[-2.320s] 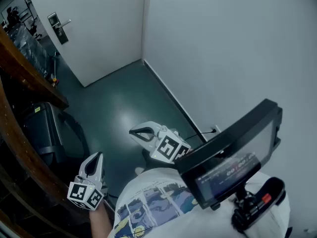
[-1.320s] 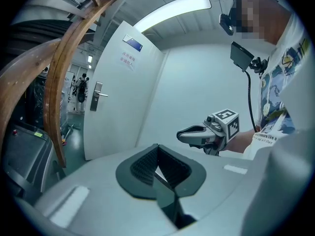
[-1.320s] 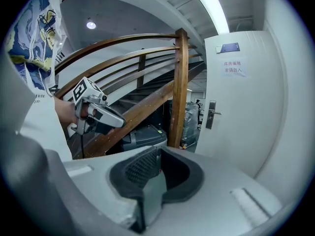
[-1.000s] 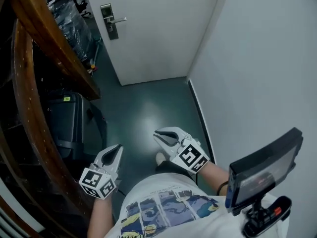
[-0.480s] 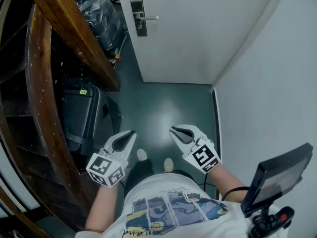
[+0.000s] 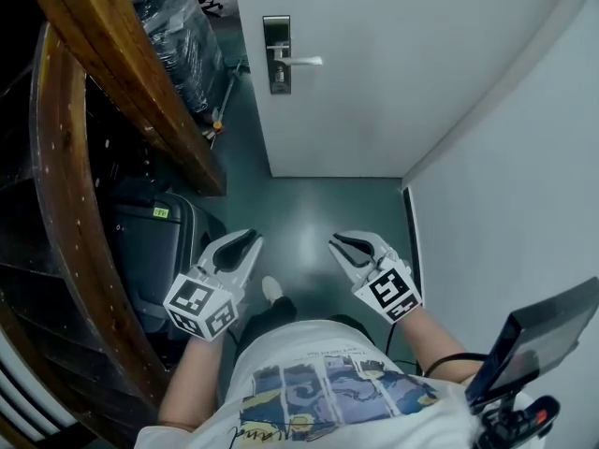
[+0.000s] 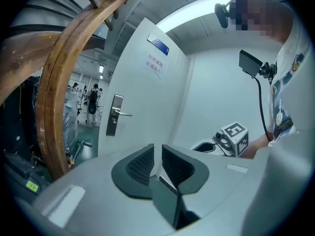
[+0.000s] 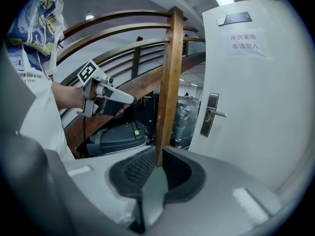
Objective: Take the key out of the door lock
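A white door (image 6: 374, 82) stands shut ahead, with a metal lock plate (image 6: 276, 52) and a lever handle (image 6: 307, 61) on its left side. The plate is too small for me to make out a key on it. Both grippers are held out low over the green floor, well short of the door. My left gripper (image 6: 251, 241) has just been opening its jaws; a narrow gap shows between the pads (image 7: 140, 163), with nothing in it. My right gripper (image 6: 339, 243) also has slightly parted pads (image 8: 138, 168) and is empty. The lock plate (image 7: 116, 114) (image 8: 210, 114) shows far off in both gripper views.
A curved wooden stair rail (image 6: 122, 73) runs close along the left. Below it stands a dark case (image 6: 154, 241), and farther back there are plastic-wrapped goods (image 6: 178, 26). A white wall (image 6: 505, 157) closes the right side. A screen on a mount (image 6: 547, 335) hangs by the person's chest.
The person has walked toward the door, which has swung round to stand straight ahead. Both grippers have moved forward with the person and stay side by side.
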Demonstrator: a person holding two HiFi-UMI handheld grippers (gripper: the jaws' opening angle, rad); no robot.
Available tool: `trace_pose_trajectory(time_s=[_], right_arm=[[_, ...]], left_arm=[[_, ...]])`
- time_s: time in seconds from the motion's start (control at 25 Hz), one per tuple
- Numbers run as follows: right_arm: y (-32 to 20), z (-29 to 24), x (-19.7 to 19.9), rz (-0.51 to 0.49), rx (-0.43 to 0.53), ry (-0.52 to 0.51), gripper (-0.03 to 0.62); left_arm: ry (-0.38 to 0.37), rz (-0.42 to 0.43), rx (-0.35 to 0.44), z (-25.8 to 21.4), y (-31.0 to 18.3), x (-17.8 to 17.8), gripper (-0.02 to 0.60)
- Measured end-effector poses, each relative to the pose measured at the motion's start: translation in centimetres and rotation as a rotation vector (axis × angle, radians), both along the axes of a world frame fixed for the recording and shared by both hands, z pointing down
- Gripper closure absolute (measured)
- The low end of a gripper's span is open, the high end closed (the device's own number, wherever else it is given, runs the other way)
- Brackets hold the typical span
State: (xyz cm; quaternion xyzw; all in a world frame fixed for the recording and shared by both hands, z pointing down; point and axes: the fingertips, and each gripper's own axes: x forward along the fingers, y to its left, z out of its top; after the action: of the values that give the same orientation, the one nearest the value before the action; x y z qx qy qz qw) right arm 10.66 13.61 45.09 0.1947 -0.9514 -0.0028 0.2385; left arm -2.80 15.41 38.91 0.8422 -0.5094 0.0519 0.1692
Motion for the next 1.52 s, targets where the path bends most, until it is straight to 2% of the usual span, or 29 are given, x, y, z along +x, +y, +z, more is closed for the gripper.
trace_pose_trajectory(time_s=[0.2,0.48,0.68,0.92,1.12,1.28,1.52], right_arm=[[-4.4,-0.4,-4.5,0.066,-0.035,-0.046,0.560],[-9.2,1.0,-8.5,0.066,-0.047,-0.015,0.560],[-14.7,1.4,-10.9,0.072,-0.054,-0.053,0.555],[-21.6,1.7,-13.4,0.072,-0.091,-0.096,0.526],[-25.6,2.9,-13.9,0.080,-0.119,-0.086,0.511],[-27.5,3.8,-14.1,0.089,-0.141,-0.079,0.507],[-28.8,4.5,-13.8,0.089,-0.164,-0.058,0.507]], left_arm=[[-0.017,0.058,0.010,-0.2,-5.0,-4.0,0.514],[-0.021,0.071,0.014,-0.4,-12.6,-7.9,0.494],[-0.036,0.099,0.059,-1.9,-19.7,-10.5,0.448],[-0.083,0.172,0.094,-3.8,-29.6,-12.8,0.387],[-0.114,0.190,0.105,-5.4,-37.1,-14.5,0.321],[-0.094,0.211,0.108,-6.8,-42.0,-15.7,0.278],[-0.051,0.264,0.119,-8.4,-46.8,-16.9,0.232]])
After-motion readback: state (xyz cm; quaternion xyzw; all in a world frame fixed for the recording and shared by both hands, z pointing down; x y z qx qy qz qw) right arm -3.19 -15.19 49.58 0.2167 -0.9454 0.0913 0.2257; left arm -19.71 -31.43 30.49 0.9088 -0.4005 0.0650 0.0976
